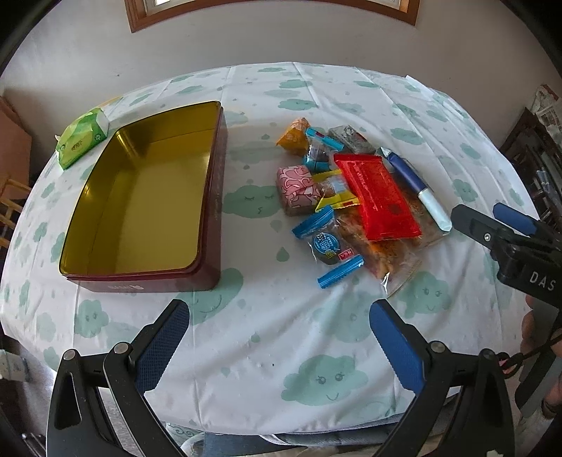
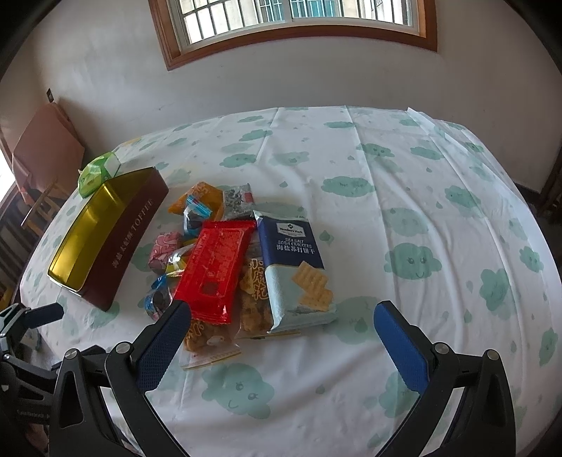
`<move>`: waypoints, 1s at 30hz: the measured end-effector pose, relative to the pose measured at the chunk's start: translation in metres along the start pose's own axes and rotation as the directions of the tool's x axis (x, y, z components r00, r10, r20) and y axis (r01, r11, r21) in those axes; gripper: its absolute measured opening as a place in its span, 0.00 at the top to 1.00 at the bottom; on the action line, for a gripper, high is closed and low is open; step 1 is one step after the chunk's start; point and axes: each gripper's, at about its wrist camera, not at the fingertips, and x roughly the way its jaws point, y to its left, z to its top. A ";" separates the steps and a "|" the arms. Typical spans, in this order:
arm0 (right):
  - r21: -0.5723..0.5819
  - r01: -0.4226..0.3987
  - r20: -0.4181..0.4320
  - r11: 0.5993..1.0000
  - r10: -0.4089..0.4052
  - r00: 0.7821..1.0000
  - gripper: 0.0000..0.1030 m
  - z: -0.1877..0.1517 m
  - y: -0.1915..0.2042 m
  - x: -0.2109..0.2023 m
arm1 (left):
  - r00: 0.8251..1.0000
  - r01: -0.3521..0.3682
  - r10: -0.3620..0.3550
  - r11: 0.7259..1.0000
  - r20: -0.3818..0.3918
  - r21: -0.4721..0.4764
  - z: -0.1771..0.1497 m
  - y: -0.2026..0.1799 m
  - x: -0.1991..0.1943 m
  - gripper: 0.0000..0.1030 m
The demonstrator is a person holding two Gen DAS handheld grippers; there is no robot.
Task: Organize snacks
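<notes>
An open maroon toffee tin (image 1: 147, 197) (image 2: 105, 242) with a gold inside stands empty at the table's left. Right of it lies a pile of snacks: a red packet (image 1: 377, 197) (image 2: 216, 267) on top, a blue soda cracker pack (image 1: 418, 190) (image 2: 295, 270), a pink wrapped cake (image 1: 298, 188) (image 2: 165, 248), blue-ended candies (image 1: 326, 246), an orange pack (image 1: 295, 135) (image 2: 196, 197) and clear bags of fried snacks (image 2: 207, 334). My left gripper (image 1: 279, 337) hovers open near the table's front edge. My right gripper (image 2: 282, 337) (image 1: 491, 218) is open just short of the pile.
A green tissue pack (image 1: 82, 137) (image 2: 96, 172) lies behind the tin. The cloud-print tablecloth (image 2: 421, 218) covers a round table against a wall with a window (image 2: 295, 21). Wooden chairs (image 2: 38, 207) stand at the left. A hand (image 1: 541, 337) shows at the right edge.
</notes>
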 end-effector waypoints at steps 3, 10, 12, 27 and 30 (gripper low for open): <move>-0.008 0.002 0.001 1.000 -0.002 1.000 0.00 -0.002 0.002 0.001 | 1.000 -0.003 0.003 1.000 -0.002 0.004 0.001 0.000 0.001 0.01; -0.012 0.000 -0.001 1.000 0.000 1.000 0.00 -0.002 0.004 0.002 | 1.000 -0.019 0.019 1.000 -0.004 0.005 0.004 -0.001 0.004 0.05; -0.010 0.005 -0.003 1.000 -0.005 1.000 0.00 -0.002 0.004 0.003 | 1.000 -0.027 0.028 1.000 -0.009 0.006 0.005 0.000 0.005 0.09; -0.004 -0.003 -0.013 1.000 0.003 1.000 0.00 -0.002 0.001 0.010 | 0.999 -0.032 0.032 0.999 -0.016 0.010 0.010 -0.001 0.008 0.10; -0.004 -0.004 -0.014 1.000 0.004 1.000 0.00 -0.002 0.001 0.011 | 0.999 -0.032 0.032 0.999 -0.017 0.009 0.010 -0.002 0.008 0.10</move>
